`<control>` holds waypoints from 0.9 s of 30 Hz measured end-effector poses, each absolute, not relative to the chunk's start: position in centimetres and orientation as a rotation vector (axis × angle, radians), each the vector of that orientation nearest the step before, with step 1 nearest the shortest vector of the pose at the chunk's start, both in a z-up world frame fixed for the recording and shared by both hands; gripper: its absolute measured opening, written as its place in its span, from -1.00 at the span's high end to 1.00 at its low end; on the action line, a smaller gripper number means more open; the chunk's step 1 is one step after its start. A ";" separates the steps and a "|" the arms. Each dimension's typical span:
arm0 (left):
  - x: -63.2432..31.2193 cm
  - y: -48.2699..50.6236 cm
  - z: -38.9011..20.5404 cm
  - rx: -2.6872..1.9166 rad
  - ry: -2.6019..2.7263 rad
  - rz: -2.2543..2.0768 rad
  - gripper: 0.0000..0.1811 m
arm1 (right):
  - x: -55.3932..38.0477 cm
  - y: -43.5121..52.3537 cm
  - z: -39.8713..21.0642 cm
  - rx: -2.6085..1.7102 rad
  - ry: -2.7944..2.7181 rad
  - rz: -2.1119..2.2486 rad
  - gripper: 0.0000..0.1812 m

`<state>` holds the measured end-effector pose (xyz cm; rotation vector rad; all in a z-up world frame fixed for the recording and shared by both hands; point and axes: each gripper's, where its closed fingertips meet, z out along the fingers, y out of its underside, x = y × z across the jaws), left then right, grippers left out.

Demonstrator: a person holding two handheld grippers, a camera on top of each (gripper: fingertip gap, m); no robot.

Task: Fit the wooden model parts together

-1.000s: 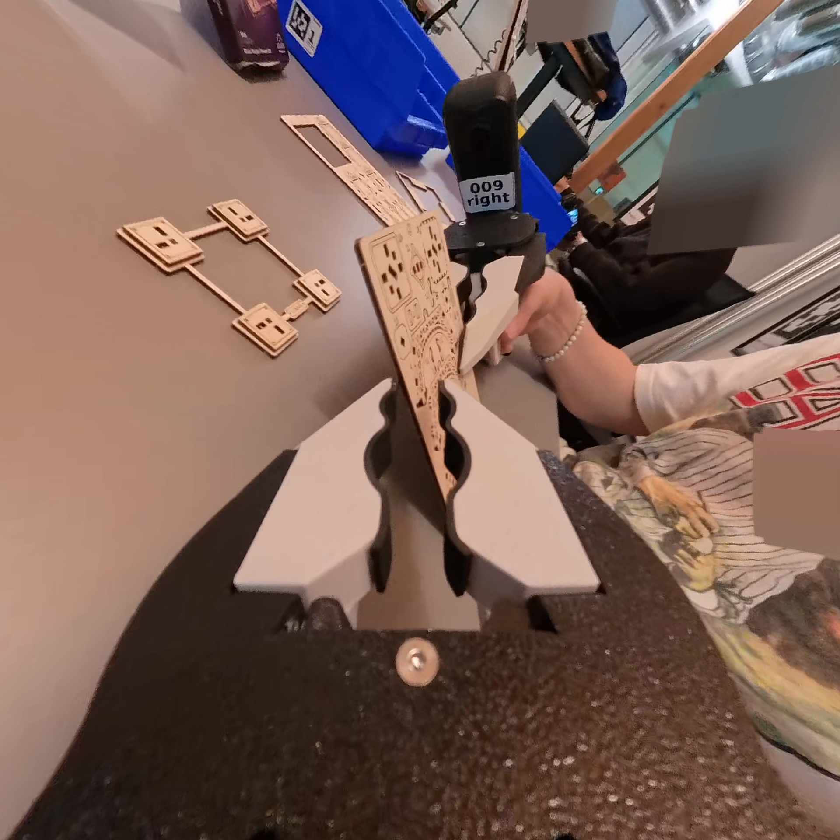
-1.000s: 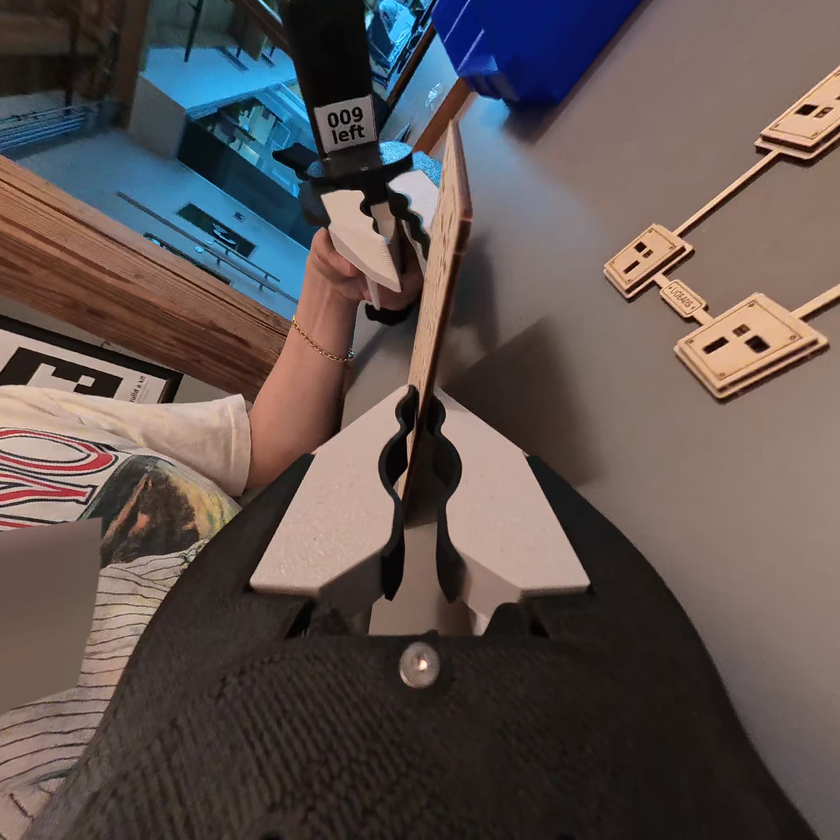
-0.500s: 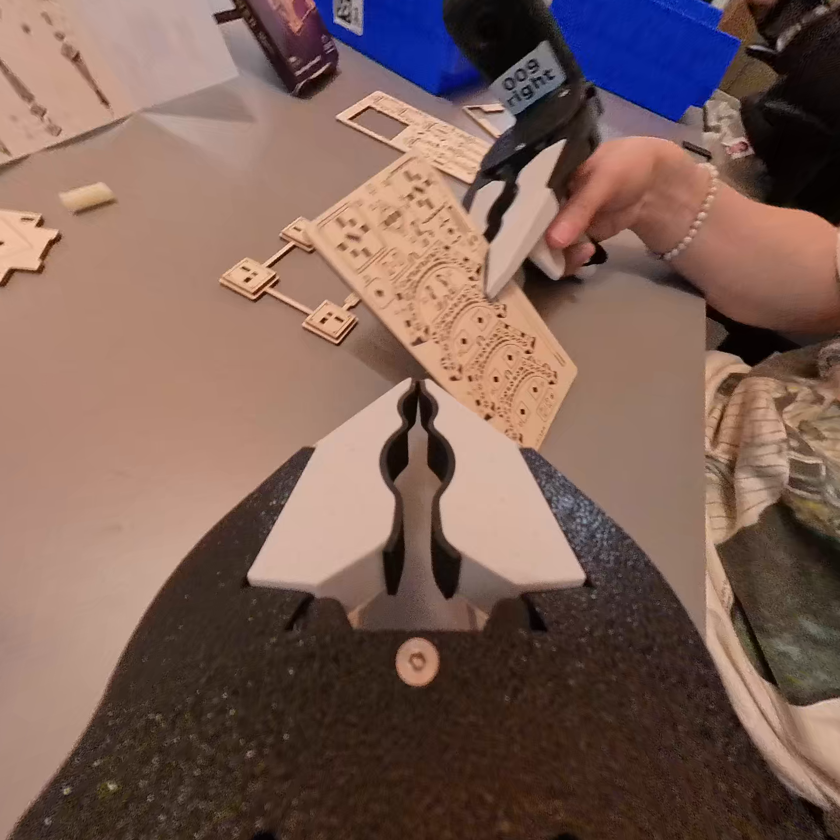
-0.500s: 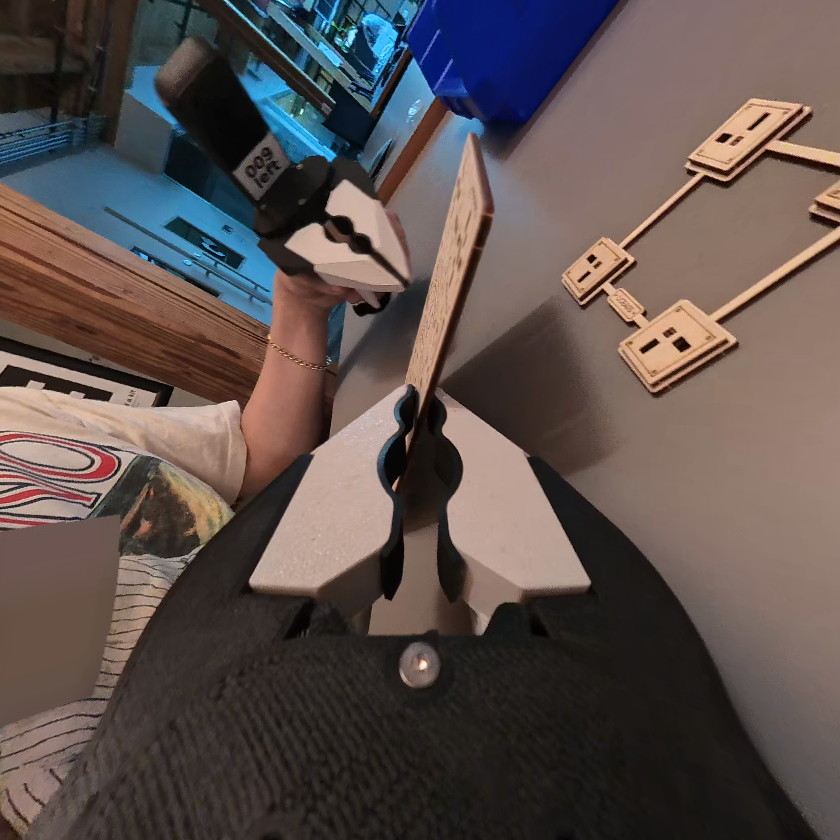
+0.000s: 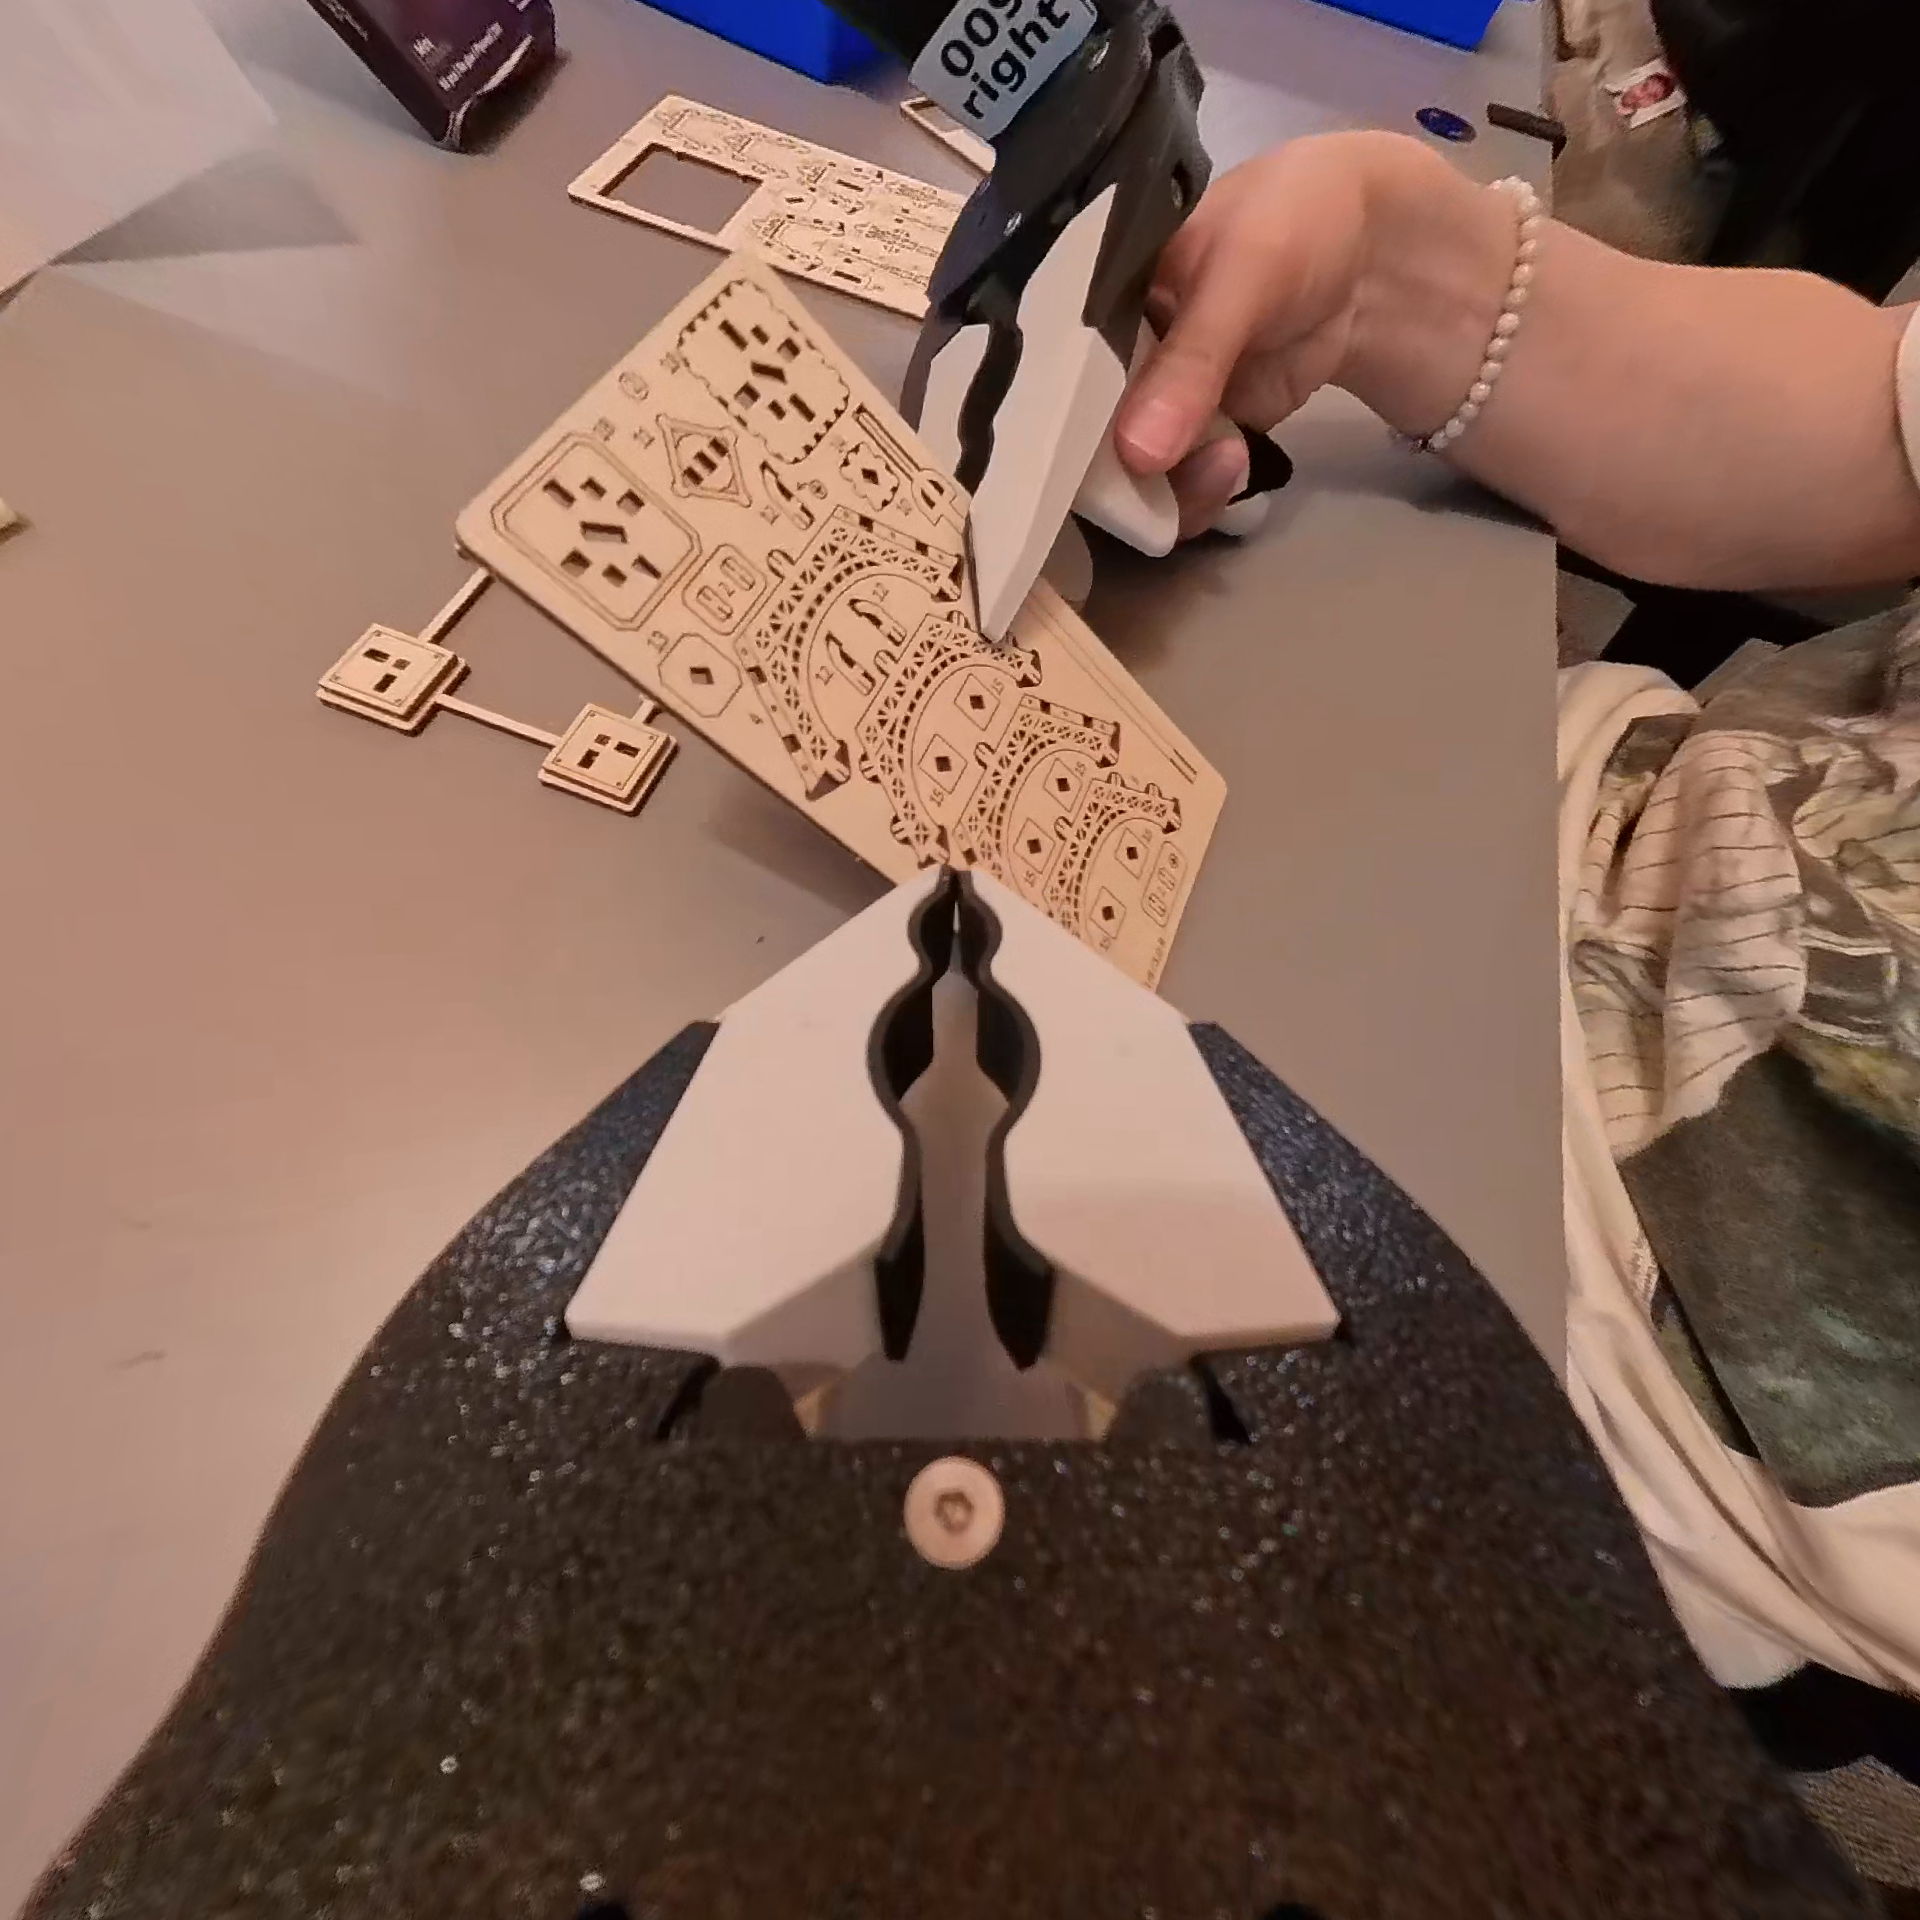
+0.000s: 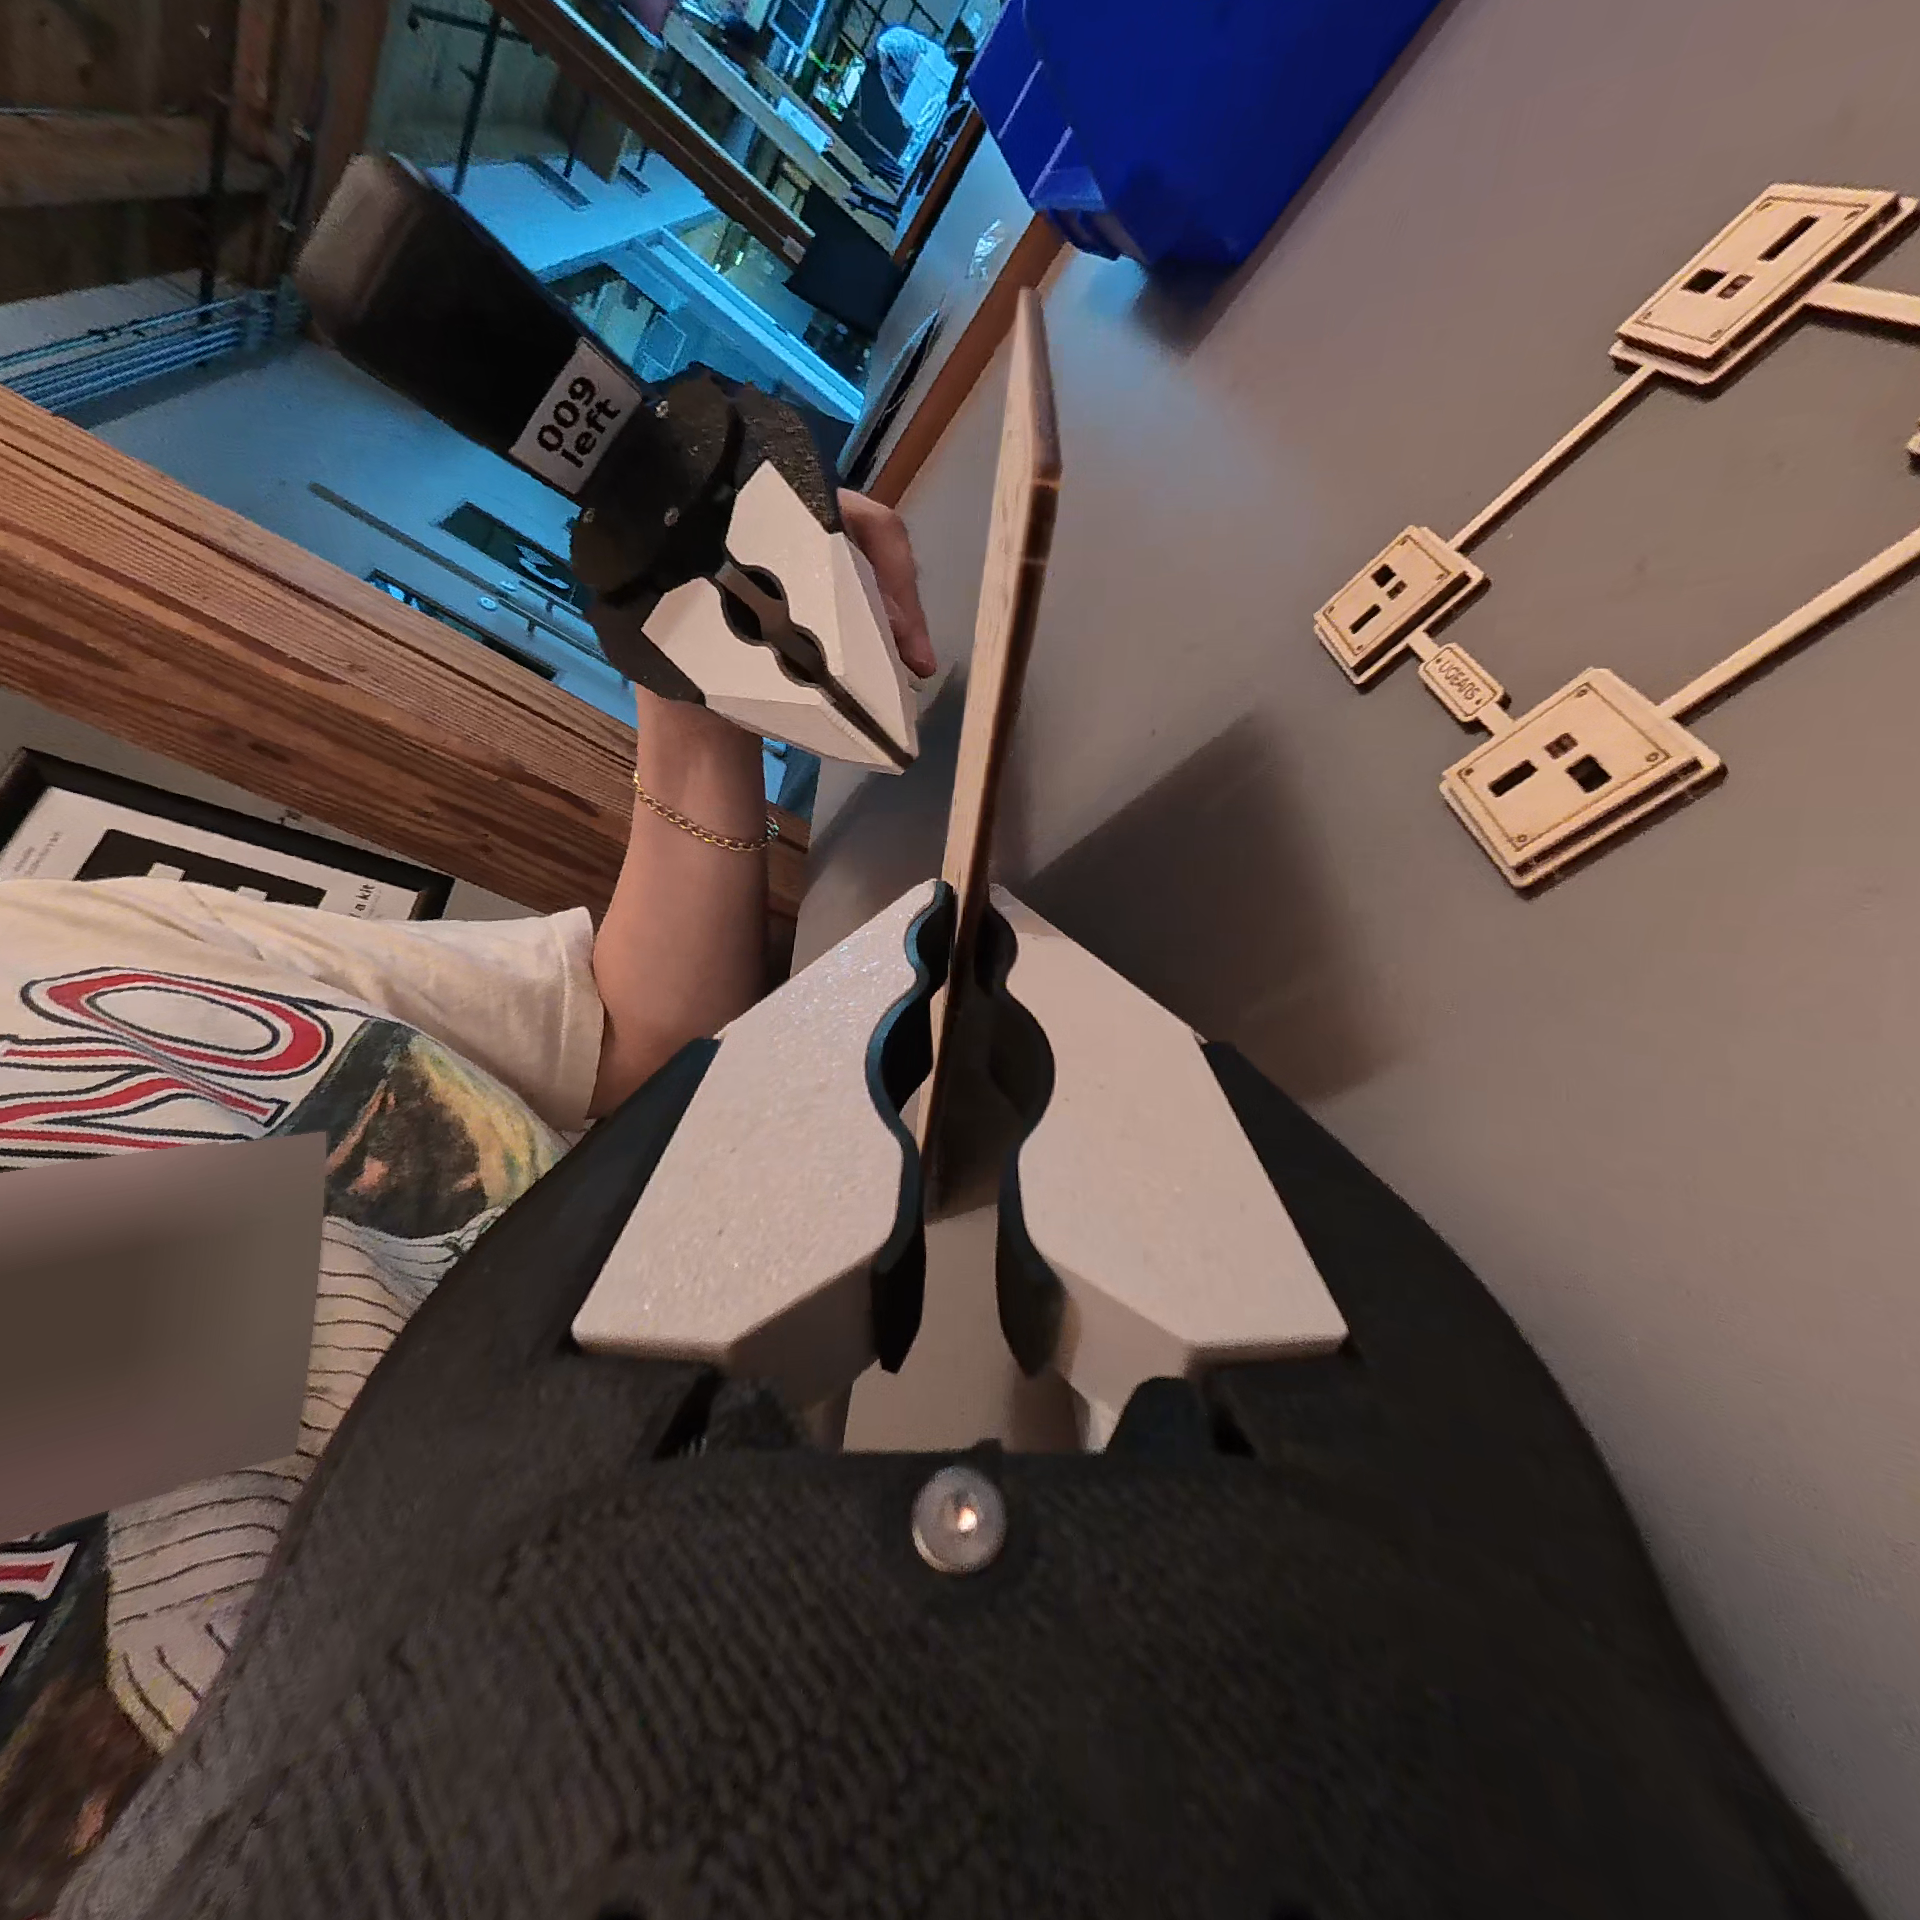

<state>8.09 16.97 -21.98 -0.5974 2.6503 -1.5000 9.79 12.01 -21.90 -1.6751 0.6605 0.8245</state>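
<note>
A laser-cut wooden parts sheet point(image 5: 831, 644) hangs tilted above the grey table point(image 5: 260, 1039). My right gripper point(image 6: 966, 904) is shut on its edge, and the sheet point(image 6: 1003, 675) shows edge-on there. In the left wrist view the right gripper point(image 5: 987, 613) grips the sheet's far long edge. My left gripper point(image 5: 954, 883) is shut and empty, just short of the sheet's near corner. It also shows in the right wrist view point(image 6: 904, 753), left of the sheet and apart from it. A wooden base frame with square pads point(image 5: 499, 717) point(image 6: 1558, 675) lies flat on the table.
A second wooden sheet with a rectangular cut-out point(image 5: 769, 197) lies farther back. A dark purple box point(image 5: 457, 62) and blue bins point(image 6: 1195, 125) stand at the back. The table's edge point(image 5: 1558, 935) runs along the right, next to a person's shirt. Left tips to right tips: about 6 centimetres.
My left gripper has let go of the sheet, drawn back and closed empty. The right gripper alone still holds the sheet, which has tipped from upright to a flatter slant.
</note>
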 end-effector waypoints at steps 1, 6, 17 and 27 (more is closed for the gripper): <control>8.1 17.0 -21.9 -0.594 2.646 -1.496 1.00 | 9.8 12.0 -21.9 -1.676 0.663 0.824 0.98; 8.1 17.3 -21.8 -0.588 2.640 -1.453 1.00 | 9.9 12.1 -22.0 -1.676 0.674 0.825 0.98; 8.8 16.4 -22.1 -0.530 2.608 -1.358 1.00 | 9.8 12.1 -22.0 -1.672 0.666 0.836 0.98; 11.5 17.2 -20.9 -1.191 2.434 -1.727 0.68 | 9.2 11.9 -21.0 -1.640 0.600 0.862 0.99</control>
